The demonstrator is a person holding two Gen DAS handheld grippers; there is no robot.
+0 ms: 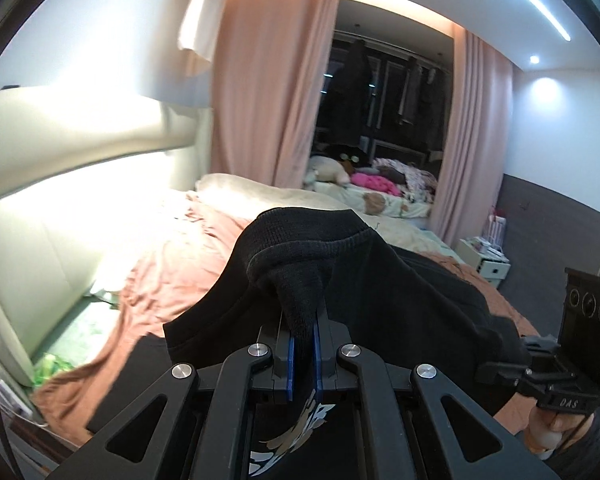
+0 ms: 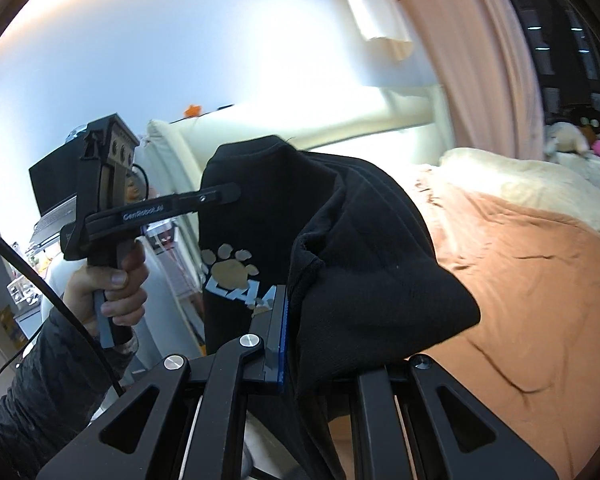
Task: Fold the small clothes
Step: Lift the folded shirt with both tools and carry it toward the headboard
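Two grippers, left gripper [image 1: 304, 332] and right gripper [image 2: 296, 320], are clamped on a soft, light black sweatshirt [image 1: 380, 280]; ribbed hems are judged the firmest holds

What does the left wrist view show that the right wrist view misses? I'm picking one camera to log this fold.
Only the left wrist view shows the left hand-held gripper shut on a ribbed cuff of the black cotton sweatshirt, and the white bedside cabinet.

Only the right wrist view shows the tan paw-print logo in full, and the right hand-held gripper buried in fabric.

Both show the sweatshirt held above the peach-coloured bed sheet and pink curtains.
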